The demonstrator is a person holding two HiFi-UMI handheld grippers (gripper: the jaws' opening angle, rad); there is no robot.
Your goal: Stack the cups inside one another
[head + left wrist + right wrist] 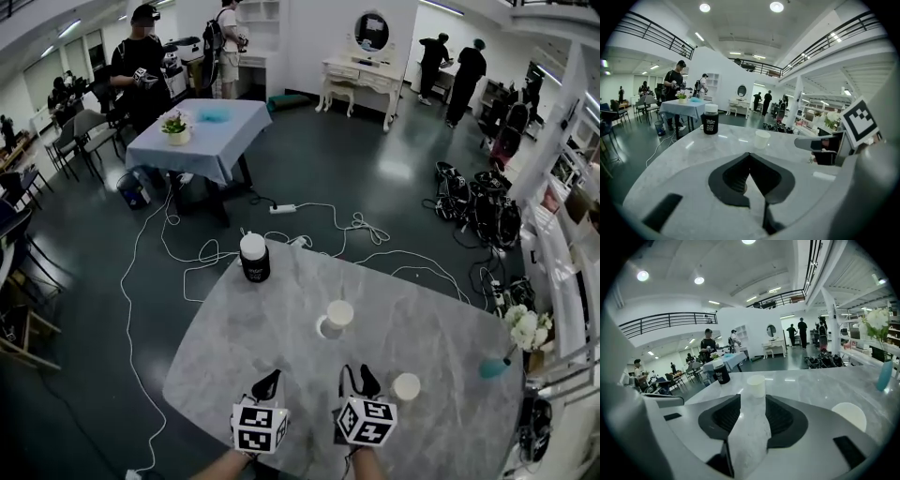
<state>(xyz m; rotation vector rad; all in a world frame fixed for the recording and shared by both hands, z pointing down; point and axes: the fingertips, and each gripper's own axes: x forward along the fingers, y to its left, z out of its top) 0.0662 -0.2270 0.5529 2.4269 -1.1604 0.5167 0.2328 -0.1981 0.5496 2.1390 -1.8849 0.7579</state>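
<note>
A white cup (337, 315) stands upright near the middle of the grey marble table (441, 319). A second white cup (406, 386) stands just right of my right gripper (359, 378). In the right gripper view the jaws of the right gripper (752, 404) are apart with only bare tabletop between them. The middle cup (756, 385) is straight ahead, and the second cup (848, 416) is low at the right. My left gripper (267, 382) is beside the right one. Its jaws (749, 157) are shut and hold nothing, and the middle cup (761, 138) is ahead and apart.
A black jar with a white lid (253, 258) stands near the table's far left edge. A teal vase (494, 367) with white flowers (525, 328) is at the right edge. Cables (309, 234) lie on the floor beyond. People stand far off by a blue-clothed table (202, 136).
</note>
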